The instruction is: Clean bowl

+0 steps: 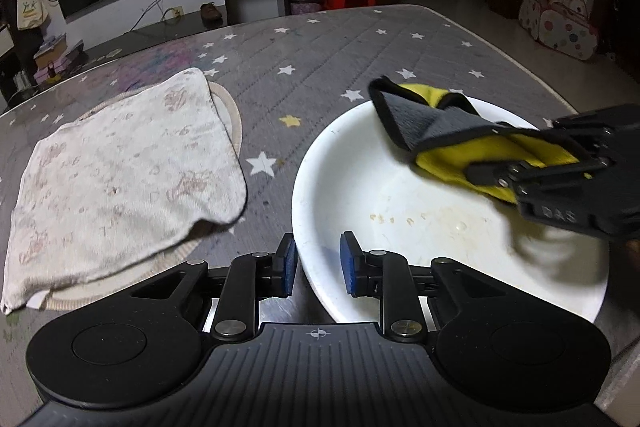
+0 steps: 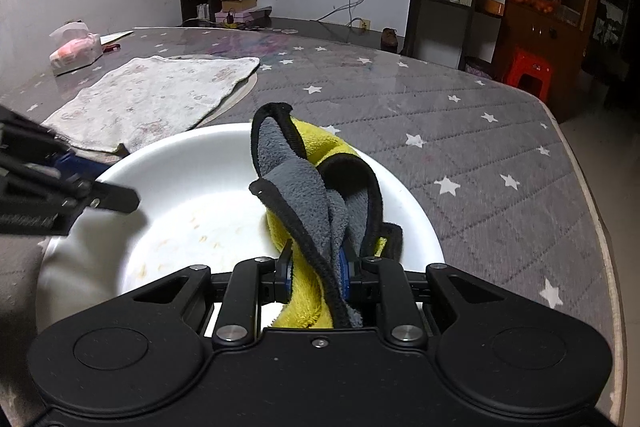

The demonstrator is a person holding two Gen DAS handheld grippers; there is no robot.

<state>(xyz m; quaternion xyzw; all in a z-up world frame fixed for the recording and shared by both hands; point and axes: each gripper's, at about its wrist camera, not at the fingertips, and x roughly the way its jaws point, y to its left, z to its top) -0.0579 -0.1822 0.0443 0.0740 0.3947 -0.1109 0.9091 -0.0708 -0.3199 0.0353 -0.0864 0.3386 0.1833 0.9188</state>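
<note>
White bowl [image 1: 400, 187] on the star-printed grey table cover [image 1: 320, 59], near the front edge, yellowish smears and specks [image 1: 392, 218] still showing on its floor. Held over the bowl's far and right side: a yellow-and-grey cloth [image 2: 316, 195], bunched and pinched between the jaws of the right tongs [image 2: 316, 275], closed tight on the fold, the loose end standing up above the rim. Whether the cloth touches the bowl's floor at this instant not clear from either view; blur around the right tongs in the left view suggests motion. Left tongs [image 1: 318, 257] at the bowl's near rim, jaws parted with the rim [image 1: 308, 227] lying between the blue pads [image 1: 347, 259], not visibly clamped; nothing gripped as far as can be told. Just left of the bowl, apart from it: a pale patterned towel [image 1: 124, 179] spread over a round mat [image 1: 232, 111]. Farther back, seen from the right tongs, a tissue pack [image 2: 76, 47]. Judged as mid-wipe: residue remaining, cloth in hand, bowl about to be steadied. Next move likely to call for closing on the rim to stop the bowl sliding, then pressing the cloth down onto the stained floor and sweeping across the specks, with enough pressure to lift dried marks yet not enough to tip the shallow bowl.
</note>
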